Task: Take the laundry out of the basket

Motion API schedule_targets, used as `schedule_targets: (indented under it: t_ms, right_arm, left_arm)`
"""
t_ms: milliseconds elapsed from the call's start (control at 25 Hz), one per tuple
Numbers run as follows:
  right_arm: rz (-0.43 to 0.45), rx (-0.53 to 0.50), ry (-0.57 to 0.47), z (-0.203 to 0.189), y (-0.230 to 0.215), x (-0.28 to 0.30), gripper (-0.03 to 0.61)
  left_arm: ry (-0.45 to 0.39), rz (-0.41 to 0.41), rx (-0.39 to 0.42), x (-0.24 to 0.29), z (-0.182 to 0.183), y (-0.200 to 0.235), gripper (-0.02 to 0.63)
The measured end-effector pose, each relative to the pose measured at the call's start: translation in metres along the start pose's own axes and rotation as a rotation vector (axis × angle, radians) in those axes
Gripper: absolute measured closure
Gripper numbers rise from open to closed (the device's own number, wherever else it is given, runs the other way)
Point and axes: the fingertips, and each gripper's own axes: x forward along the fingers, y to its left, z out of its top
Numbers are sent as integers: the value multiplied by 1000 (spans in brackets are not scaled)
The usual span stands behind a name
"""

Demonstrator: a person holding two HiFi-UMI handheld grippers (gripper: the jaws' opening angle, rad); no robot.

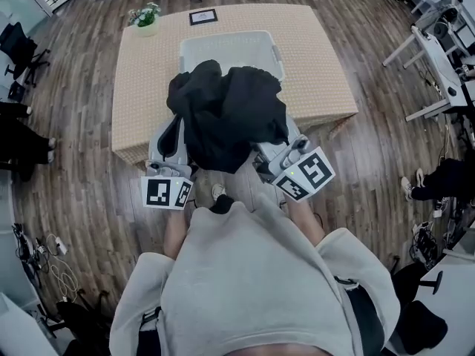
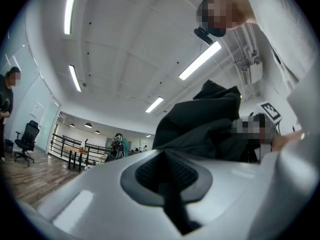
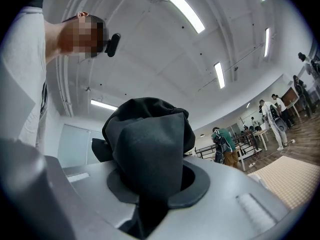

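A black garment (image 1: 226, 113) hangs bunched between my two grippers, in front of the table's near edge and above the wooden floor. My left gripper (image 1: 172, 138) holds its left side; in the left gripper view the jaws (image 2: 165, 156) are shut and the cloth (image 2: 205, 119) rises just beyond them. My right gripper (image 1: 284, 149) is shut on the right side, with dark cloth (image 3: 147, 144) bulging up out of the jaws (image 3: 150, 184). The translucent white basket (image 1: 230, 47) stands on the table behind the garment, its near part hidden by the cloth.
The tan-clothed table (image 1: 319, 65) carries a small potted plant (image 1: 145, 17) and a dark picture frame (image 1: 202, 16) at its far edge. White desks (image 1: 438, 58) stand at the right, a dark office chair (image 1: 18, 43) at the left. People stand in the background.
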Motion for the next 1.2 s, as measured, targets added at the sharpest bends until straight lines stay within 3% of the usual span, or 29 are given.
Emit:
schedule_targets:
  t_ms: [280, 480, 840, 1200]
  right_arm:
    - [40, 68, 32, -5, 12, -85, 502]
    - [52, 105, 78, -19, 27, -127, 502]
    - [39, 101, 102, -26, 45, -153, 502]
    - [-47, 75, 108, -25, 39, -153, 503]
  left_arm:
    - [48, 32, 10, -43, -8, -86, 603]
    - [99, 70, 2, -80, -18, -122, 603]
    - [124, 75, 1, -105, -18, -141, 603]
    - [79, 32, 13, -106, 6, -131, 603]
